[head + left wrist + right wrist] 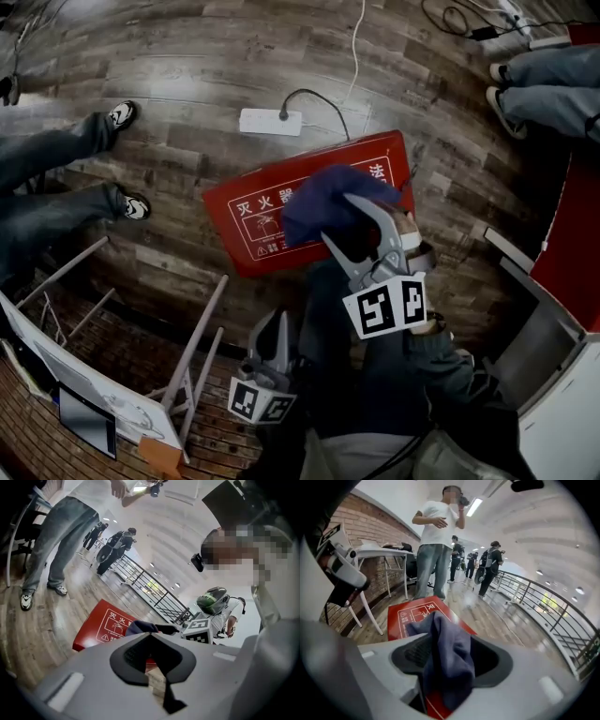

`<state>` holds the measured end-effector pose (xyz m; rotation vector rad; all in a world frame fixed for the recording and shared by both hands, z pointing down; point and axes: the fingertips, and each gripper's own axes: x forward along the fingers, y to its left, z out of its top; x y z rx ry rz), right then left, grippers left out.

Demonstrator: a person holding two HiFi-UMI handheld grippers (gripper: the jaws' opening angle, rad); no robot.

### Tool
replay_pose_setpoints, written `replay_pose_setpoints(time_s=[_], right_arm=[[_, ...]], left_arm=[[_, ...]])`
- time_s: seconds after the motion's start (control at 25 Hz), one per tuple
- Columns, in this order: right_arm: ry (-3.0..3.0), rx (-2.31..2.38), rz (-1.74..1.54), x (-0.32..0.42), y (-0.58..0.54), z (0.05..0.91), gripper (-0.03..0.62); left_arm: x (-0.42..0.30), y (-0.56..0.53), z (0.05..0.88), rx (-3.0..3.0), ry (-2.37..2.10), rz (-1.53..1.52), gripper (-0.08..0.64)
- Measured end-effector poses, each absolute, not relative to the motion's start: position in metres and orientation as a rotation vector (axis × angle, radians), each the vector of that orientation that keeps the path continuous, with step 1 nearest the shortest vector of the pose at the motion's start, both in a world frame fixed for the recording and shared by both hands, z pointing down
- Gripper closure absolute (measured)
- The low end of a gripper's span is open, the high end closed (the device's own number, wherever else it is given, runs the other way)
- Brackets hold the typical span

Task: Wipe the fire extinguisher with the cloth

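A red fire extinguisher box [272,211] with white characters lies flat on the wooden floor; it also shows in the left gripper view [101,625] and in the right gripper view [410,613]. A dark blue cloth [323,206] hangs bunched above its right half. My right gripper [339,217] is shut on that cloth, which fills the space between its pads [447,658] and droops over them. My left gripper [267,321] stays lower and nearer to me, off the box, shut with nothing in it [151,637].
A white power strip [270,122] with its cable lies just beyond the box. White metal frame legs [192,347] stand at the left. People's legs are at the left [56,169] and upper right [548,84]. A red-and-white cabinet [562,281] is at the right.
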<state>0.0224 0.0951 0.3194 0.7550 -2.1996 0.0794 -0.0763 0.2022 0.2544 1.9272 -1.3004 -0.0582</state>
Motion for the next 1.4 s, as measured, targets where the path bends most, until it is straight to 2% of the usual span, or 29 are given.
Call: replay_pose_setpoints(time_s=[0.08,0.12,0.16,0.2,0.36,0.48,0.64,0.76,0.88,1.0,1.24,1.32,1.4], right_arm=[[-2.183,0.676,0.023,0.005,0.092,0.333,0.350],[-2.171,0.651,-0.019,0.000,0.091,0.338,0.372],[-2.152,0.653,-0.062,0.001,0.090,0.341,0.411],[-2.120,0.688,-0.087,0.009,0.087,0.342,0.482],[-1.950,1.031,0.016,0.087,0.047,0.347,0.515],[-1.955,1.107,0.097,0.095,0.023,0.346,0.520],[-2.121,0.934,0.060,0.000,0.040,0.339,0.523],[-2.264,0.656,0.032,-0.090,0.097,0.343,0.523],[-2.304,0.432,-0.039,-0.124,0.148,0.350,0.523],[-2.255,0.521,-0.026,-0.078,0.141,0.353,0.523],[-1.998,0.971,0.113,0.095,0.079,0.349,0.523],[-1.947,1.003,0.167,0.110,0.085,0.351,0.523],[-1.951,0.951,0.181,0.090,0.101,0.352,0.525]], left_arm=[[-0.084,0.204,0.260,1.916,-1.307,-0.062,0.558],[-0.087,0.205,0.262,1.913,-1.310,-0.066,0.558],[-0.090,0.205,0.264,1.911,-1.313,-0.070,0.558],[-0.094,0.205,0.265,1.908,-1.315,-0.075,0.558],[-0.109,0.203,0.267,1.898,-1.329,-0.104,0.558],[-0.121,0.204,0.271,1.881,-1.353,-0.113,0.558],[-0.136,0.203,0.281,1.854,-1.389,-0.106,0.558],[-0.144,0.203,0.285,1.846,-1.406,-0.088,0.558],[-0.145,0.203,0.291,1.846,-1.406,-0.077,0.558],[-0.138,0.201,0.296,1.848,-1.382,-0.081,0.558],[-0.124,0.194,0.299,1.865,-1.337,-0.120,0.558],[-0.120,0.192,0.298,1.875,-1.325,-0.129,0.558],[-0.119,0.190,0.297,1.881,-1.320,-0.127,0.558]])
